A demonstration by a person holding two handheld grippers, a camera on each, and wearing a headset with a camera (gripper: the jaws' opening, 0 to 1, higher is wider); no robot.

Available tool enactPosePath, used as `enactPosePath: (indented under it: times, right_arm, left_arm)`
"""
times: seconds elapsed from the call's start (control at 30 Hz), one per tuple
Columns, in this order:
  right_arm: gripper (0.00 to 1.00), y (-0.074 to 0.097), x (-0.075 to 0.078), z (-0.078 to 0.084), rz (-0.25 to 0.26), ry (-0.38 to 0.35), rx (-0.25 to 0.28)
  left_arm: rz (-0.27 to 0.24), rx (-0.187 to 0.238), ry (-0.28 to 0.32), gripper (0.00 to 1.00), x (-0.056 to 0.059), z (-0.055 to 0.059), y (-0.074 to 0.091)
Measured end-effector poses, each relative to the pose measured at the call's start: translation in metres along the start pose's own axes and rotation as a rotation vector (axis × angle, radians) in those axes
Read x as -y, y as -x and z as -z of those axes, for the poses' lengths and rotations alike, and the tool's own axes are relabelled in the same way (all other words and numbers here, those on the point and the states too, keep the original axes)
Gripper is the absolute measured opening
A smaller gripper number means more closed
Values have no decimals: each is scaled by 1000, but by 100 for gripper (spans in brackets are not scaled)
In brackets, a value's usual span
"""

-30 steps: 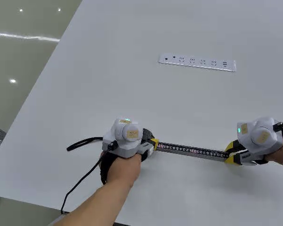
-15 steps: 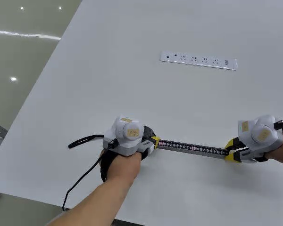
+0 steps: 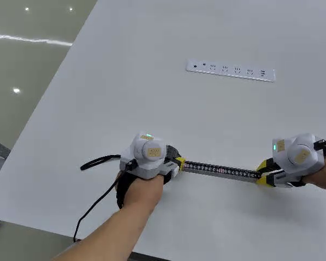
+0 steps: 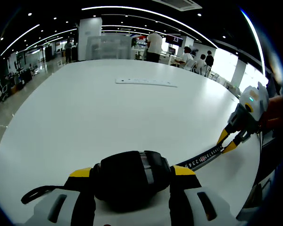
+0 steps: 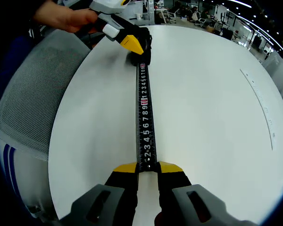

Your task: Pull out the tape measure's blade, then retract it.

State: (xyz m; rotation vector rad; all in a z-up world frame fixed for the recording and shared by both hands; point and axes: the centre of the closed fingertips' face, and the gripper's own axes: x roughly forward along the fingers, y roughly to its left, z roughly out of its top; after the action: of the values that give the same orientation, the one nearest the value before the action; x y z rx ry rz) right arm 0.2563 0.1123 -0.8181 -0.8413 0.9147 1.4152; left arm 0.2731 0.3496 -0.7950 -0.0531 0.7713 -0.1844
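- We see the left gripper [image 3: 173, 162] clenched around the tape measure's black case [image 4: 131, 181], which sits on the white table [image 3: 152, 81].
- The right gripper [image 5: 147, 167] pinches the tip of the blade [image 5: 145, 108], which lies stretched flat along the tabletop between the two.
- The blade's print reads 1 to 9 in black, then a red 10.
- Against half a second ago, the drawn-out length looks unchanged to us.
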Motion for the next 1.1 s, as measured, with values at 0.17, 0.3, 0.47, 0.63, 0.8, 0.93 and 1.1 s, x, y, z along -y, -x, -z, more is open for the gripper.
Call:
enactPosePath:
  times: [0.17, 0.3, 0.47, 0.63, 0.8, 0.93, 1.1]
  right_arm:
    - [12, -1, 0, -2, -3, 1, -2]
    - [12, -2, 0, -4, -7, -3, 1]
    - [12, -4, 0, -6, -10, -4, 2]
    - [12, -5, 0, -10, -17, 1, 1]
    - [12, -8, 1, -13, -19, 4, 5]
    - [12, -10, 2, -17, -19, 5, 11]
    - [12, -15, 5, -21, -20, 8, 16]
  left_arm:
    - [1, 0, 3, 60, 0, 0, 0]
    - [2, 0, 4, 60, 0, 0, 0]
    - [2, 1, 4, 60, 0, 0, 1]
    - [4, 1, 4, 60, 1, 0, 1]
    - [4, 2, 5, 60, 1, 0, 1]
    - [5, 1, 7, 60, 0, 0, 1]
    - [8, 0, 7, 60, 0, 0, 1]
